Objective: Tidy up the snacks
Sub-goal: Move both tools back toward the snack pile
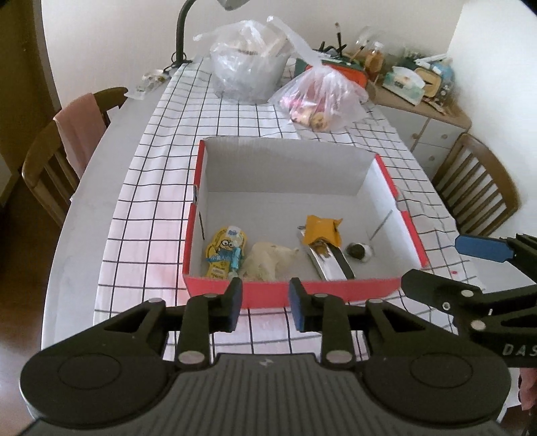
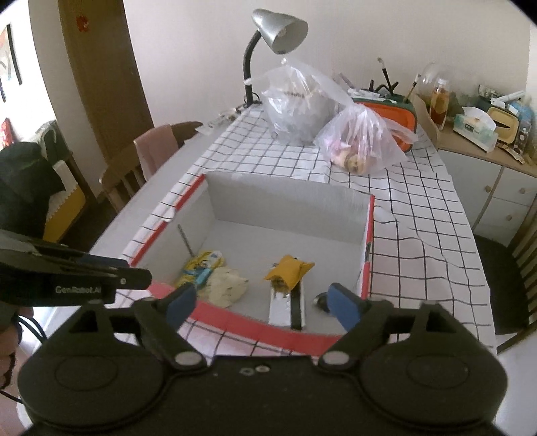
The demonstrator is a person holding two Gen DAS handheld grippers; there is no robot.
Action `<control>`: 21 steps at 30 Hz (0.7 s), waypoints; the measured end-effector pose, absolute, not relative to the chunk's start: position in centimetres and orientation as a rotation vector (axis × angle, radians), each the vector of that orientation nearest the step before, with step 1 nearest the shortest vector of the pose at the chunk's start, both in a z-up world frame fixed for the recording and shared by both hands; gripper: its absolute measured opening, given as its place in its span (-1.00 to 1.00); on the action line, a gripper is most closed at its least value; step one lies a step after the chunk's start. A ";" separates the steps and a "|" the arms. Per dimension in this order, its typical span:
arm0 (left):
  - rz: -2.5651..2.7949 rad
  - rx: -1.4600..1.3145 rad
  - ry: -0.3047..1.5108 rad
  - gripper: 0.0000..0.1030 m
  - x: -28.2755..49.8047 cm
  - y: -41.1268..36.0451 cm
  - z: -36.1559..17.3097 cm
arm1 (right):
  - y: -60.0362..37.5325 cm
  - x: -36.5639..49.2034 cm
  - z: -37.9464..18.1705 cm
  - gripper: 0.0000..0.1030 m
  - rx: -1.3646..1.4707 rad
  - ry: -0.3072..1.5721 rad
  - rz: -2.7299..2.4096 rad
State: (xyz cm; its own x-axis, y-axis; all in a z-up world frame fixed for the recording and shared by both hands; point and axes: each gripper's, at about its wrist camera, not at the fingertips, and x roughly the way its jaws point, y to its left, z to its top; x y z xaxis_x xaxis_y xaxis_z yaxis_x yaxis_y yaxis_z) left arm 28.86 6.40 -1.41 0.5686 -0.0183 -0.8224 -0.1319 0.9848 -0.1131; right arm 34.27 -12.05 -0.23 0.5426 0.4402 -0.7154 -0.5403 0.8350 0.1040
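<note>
Okay, both grippers hang empty over the near edge of the red cardboard box (image 1: 302, 288). Left gripper (image 1: 265, 303): jaws parted a little, nothing between them. Right gripper (image 2: 265, 303): jaws spread wide, nothing between them either.

Snacks already in the box, all along its near wall: yellow cartoon pouch (image 1: 223, 253) at the near-left corner, pale crinkled pack (image 1: 268, 260) touching it, yellow wrapper (image 1: 320, 228) lying on a silver-and-black bar pack (image 1: 330, 263) mid-box, small dark round piece (image 1: 359, 251) toward the right wall.

What's left, I'd judge: the clear plastic bag with pinkish snacks (image 1: 319, 97), on the tablecloth (image 1: 161, 167) just past the box's far wall, toward the far edge of the tabletop. A bigger clear bag (image 1: 248, 63) sits beside it, by the desk lamp (image 2: 278, 30).

Key relation: the bag lies straight ahead of the fingers, beyond the box and slightly right of its centre. So the right gripper looks nearer, and its wide jaws suit the gathered top. The reach has to clear the tall far wall.
</note>
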 end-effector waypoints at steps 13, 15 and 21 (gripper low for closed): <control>0.037 -0.174 0.896 0.40 21.9 5.4 0.0 | -13.8 27.5 1.6 0.96 -0.113 0.754 0.608; 0.035 -0.177 0.891 0.41 21.0 5.4 0.0 | -14.1 26.5 1.6 0.97 -0.114 0.753 0.609; 0.033 -0.212 0.854 0.51 18.0 5.5 -0.2 | -15.0 24.3 1.1 0.99 -0.096 0.756 0.599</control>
